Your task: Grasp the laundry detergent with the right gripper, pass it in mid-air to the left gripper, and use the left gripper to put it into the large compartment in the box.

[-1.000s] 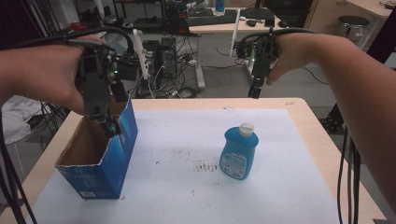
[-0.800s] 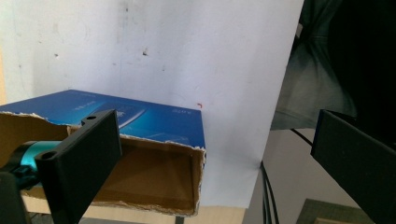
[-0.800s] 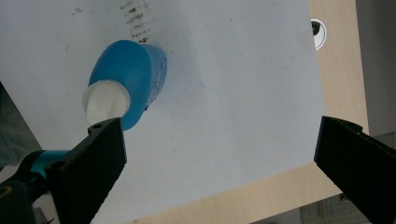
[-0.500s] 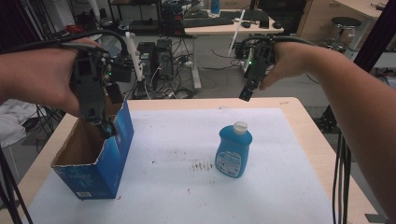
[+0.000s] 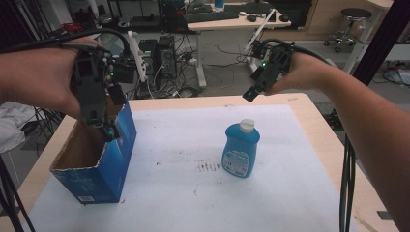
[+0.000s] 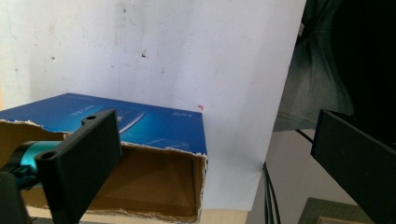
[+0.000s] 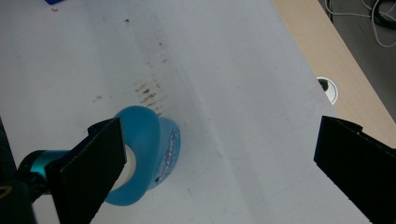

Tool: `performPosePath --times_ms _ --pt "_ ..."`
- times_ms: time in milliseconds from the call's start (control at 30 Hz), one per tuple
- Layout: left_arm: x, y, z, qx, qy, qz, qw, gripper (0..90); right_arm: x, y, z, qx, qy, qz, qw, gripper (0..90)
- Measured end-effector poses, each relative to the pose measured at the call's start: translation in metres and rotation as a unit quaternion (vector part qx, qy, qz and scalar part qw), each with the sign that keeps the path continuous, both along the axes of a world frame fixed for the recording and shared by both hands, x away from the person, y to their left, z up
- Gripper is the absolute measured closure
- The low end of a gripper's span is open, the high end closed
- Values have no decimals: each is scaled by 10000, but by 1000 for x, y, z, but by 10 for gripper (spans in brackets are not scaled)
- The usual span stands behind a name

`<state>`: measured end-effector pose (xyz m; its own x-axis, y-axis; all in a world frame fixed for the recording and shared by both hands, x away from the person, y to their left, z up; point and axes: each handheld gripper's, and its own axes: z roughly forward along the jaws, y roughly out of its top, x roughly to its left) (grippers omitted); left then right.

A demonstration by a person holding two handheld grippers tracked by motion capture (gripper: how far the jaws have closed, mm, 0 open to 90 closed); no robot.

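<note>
Tongs on both sides spread wide, gripping nothing. Right tongs [image 5: 252,93] hover above the blue bottle [image 5: 240,150], upright mid-desk; left tongs [image 5: 107,129] hang over the open box [image 5: 104,164]. Looks like the approach step: next, drop down and straddle that bottle.

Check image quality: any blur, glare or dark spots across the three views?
High view: sharp, evenly lit, bottle readable. Left gripper view: white table cover washed out, right side dark, box soft. Right gripper view: near black jaws blurred, bottle slightly soft.
</note>
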<state>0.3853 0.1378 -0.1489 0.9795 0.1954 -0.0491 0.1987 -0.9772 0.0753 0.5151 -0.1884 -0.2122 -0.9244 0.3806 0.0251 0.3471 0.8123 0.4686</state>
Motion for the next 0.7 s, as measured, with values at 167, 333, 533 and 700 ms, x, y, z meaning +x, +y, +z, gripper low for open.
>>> performPosePath --times_ms 167,333,533,700 --pt "-2 0 -1 9 8 7 10000 17 -8 -25 -5 222 -29 -221 9995 14" --pt "-3 0 -2 20 7 -7 10000 17 -19 -45 -11 364 -44 -361 9987 14" --pt "-4 -4 -3 46 15 -58 10000 17 -31 -64 -19 531 -57 -489 9974 14" --pt "-6 -5 -2 32 0 -76 10000 17 -45 -78 -25 927 -253 -571 9937 14"
